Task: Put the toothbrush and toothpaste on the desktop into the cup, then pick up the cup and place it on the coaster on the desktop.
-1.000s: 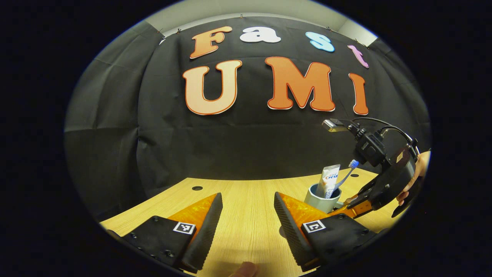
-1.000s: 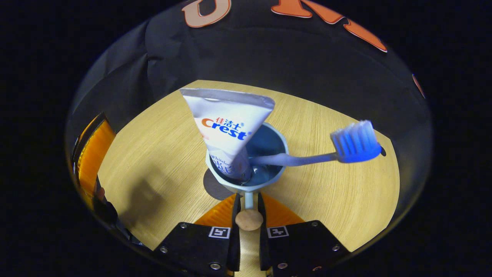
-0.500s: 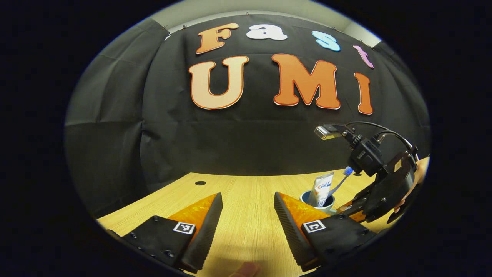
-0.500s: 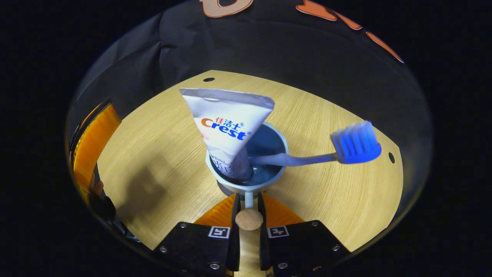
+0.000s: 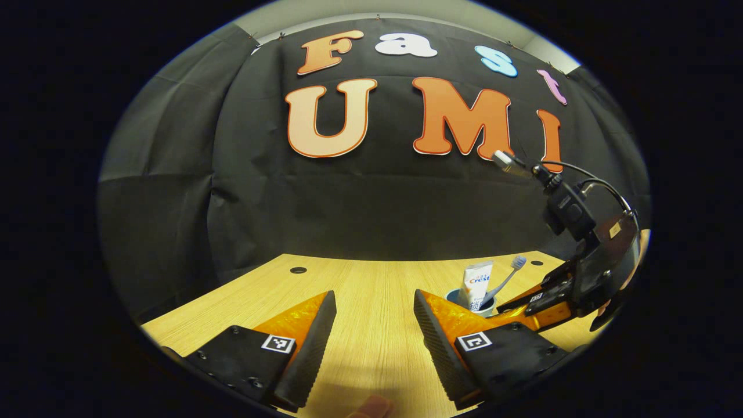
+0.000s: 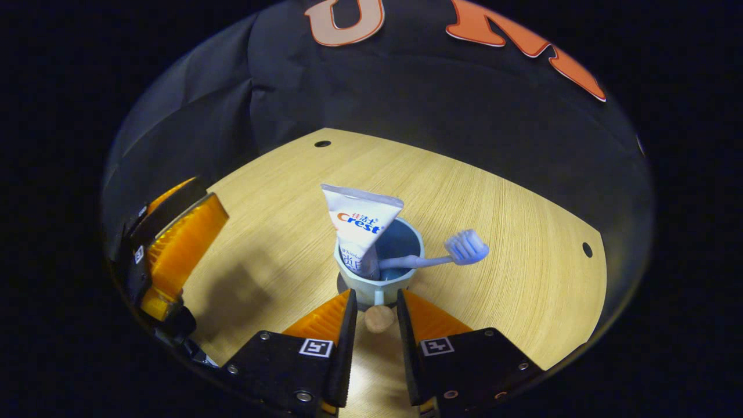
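A: Where's the cup [image 6: 378,283]?

B: Upright on the tabletop [image 6: 511,244], on a dark coaster [image 6: 342,285] that peeks out at its base. The toothpaste [image 6: 360,232] stands in it and the toothbrush [image 6: 447,253] leans out, bristles to the right.

A: And the right tool [image 6: 374,307]?

B: Fingers parted a little, either side of the cup's handle, not pressing it.

A: The left tool [image 5: 371,325]?

B: Spread wide above bare tabletop, holding nothing. In its view, the cup sits far right, just beside the right tool.
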`<action>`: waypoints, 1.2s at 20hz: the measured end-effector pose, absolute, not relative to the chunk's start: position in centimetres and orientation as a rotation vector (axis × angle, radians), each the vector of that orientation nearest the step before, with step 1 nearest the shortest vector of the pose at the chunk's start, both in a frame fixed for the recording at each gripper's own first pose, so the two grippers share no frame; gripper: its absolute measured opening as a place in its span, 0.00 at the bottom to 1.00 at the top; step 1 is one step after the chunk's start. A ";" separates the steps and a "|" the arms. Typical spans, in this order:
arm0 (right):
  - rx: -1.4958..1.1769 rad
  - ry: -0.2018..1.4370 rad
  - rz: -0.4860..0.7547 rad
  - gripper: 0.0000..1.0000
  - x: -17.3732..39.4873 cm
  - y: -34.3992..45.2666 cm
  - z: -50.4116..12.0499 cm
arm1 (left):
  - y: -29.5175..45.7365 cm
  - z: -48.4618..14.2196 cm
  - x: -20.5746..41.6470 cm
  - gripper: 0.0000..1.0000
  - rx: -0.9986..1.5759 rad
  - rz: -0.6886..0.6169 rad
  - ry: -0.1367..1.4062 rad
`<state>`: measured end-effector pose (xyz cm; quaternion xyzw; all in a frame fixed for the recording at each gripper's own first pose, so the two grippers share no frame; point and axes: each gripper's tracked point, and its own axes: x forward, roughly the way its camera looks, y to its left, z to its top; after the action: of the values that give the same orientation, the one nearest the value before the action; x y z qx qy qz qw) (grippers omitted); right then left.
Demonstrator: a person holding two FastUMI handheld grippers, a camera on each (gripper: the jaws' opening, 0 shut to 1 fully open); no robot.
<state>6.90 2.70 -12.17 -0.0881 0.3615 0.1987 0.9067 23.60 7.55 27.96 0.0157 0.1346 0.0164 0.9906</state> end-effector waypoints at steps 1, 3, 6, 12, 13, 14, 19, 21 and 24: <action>-0.188 0.721 0.415 0.42 7.3 2.6 -12.0 | 7.5 27.9 23.7 0.86 0.029 0.032 0.270; -0.218 0.645 0.402 0.47 7.2 1.9 -10.6 | 7.2 28.1 23.9 0.86 0.021 0.032 0.263; -0.266 0.521 0.381 0.57 6.6 1.3 -8.3 | 7.0 28.8 23.9 0.86 0.019 0.033 0.241; -0.272 0.318 0.330 0.61 6.0 -0.3 -5.4 | 6.3 30.7 24.1 0.86 0.013 0.044 0.186; -0.264 0.292 0.320 0.61 6.0 -0.7 -5.0 | 6.1 31.1 23.9 0.86 0.011 0.045 0.176; -0.251 0.268 0.311 0.62 5.8 -1.2 -4.7 | 5.9 31.5 24.0 0.86 0.010 0.046 0.164; -0.194 0.200 0.289 0.65 4.7 -3.5 -4.1 | 4.9 33.0 23.8 0.86 0.003 0.039 0.123; -0.194 0.144 0.260 0.65 4.2 -4.7 -3.2 | 4.6 33.6 23.8 0.86 -0.004 0.038 0.113; -0.191 0.064 0.220 0.73 3.5 -6.2 -1.8 | 3.8 34.1 23.5 0.85 -0.018 0.029 0.098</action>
<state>3.52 -6.19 -1.84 -0.0953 0.0318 0.1098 0.9889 23.54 3.81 34.11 -0.0089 0.0488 0.0146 0.9987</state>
